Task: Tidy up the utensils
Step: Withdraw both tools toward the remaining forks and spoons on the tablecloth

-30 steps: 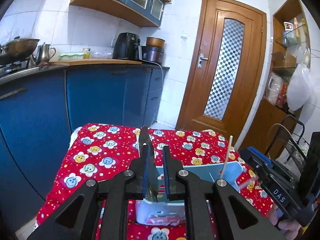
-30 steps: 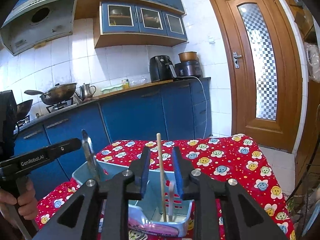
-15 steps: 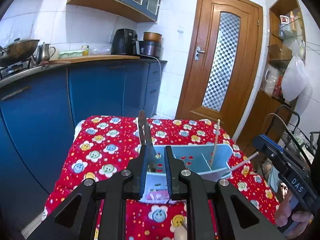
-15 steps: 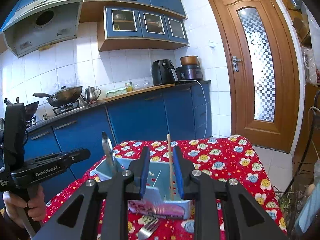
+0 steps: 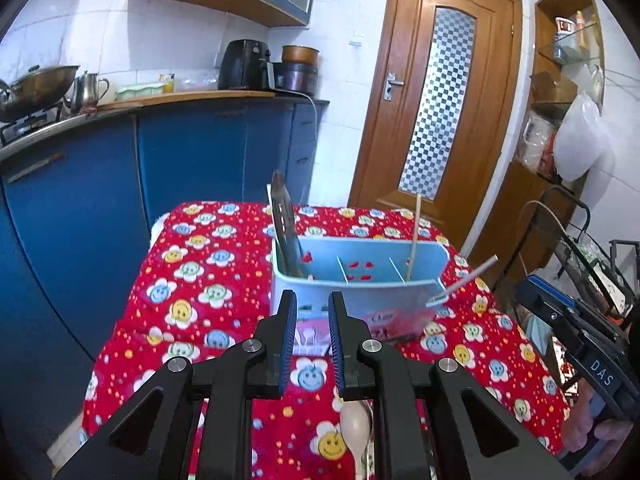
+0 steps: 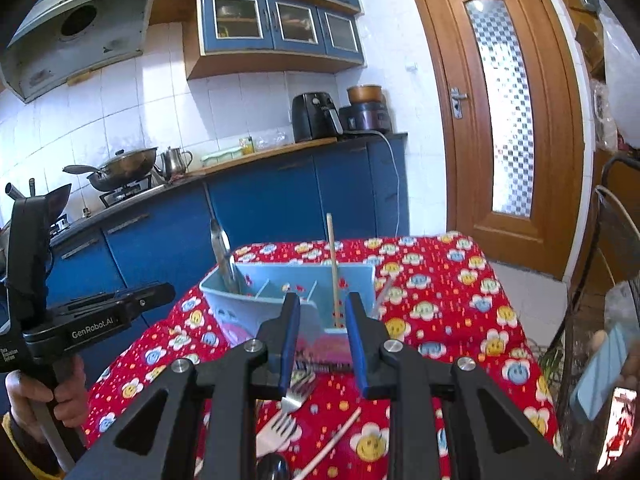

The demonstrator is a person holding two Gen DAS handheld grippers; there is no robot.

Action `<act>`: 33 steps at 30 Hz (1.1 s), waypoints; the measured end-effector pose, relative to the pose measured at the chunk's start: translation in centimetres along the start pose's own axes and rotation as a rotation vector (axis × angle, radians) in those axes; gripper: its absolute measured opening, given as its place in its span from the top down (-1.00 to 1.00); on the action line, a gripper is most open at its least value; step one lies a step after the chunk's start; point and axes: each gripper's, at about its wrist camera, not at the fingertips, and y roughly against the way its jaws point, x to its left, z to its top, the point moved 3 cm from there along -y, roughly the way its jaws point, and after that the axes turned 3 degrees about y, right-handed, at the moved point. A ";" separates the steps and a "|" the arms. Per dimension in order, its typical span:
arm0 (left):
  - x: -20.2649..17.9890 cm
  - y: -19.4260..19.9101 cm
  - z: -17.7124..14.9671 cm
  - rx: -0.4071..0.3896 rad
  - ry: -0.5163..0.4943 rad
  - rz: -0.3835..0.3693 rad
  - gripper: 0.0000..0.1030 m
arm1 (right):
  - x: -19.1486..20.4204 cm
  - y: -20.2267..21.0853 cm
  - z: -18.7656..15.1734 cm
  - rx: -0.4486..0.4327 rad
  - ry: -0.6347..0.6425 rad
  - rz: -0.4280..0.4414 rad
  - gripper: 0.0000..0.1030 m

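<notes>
Flowered red bench (image 5: 208, 280): both grippers, left gripper (image 5: 312, 322) and right gripper (image 6: 322, 322), slightly parted and empty; a careless reach could topple the blue caddy (image 5: 360, 292) or scatter the fork (image 6: 294, 394).

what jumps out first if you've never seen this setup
The red smiley-flower tablecloth fills the middle of both views. On it stands a pale blue utensil holder with a knife upright at its left end and a chopstick further right. Forks lie loose in front.

Both wrist views face the utensil caddy (image 5: 360, 280) nearby.
</notes>
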 end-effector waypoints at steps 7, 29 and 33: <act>-0.6 0.0 -2.0 0.050 -0.002 -0.007 0.69 | -0.6 0.7 -2.1 0.070 -0.032 -0.012 0.50; -3.4 -4.4 -7.2 0.267 -0.046 -0.051 0.69 | -3.8 0.6 -7.4 0.210 -0.113 -0.029 0.46; -4.2 -5.1 -7.7 0.292 -0.072 -0.051 0.69 | -4.2 0.4 -8.0 0.221 -0.126 -0.027 0.45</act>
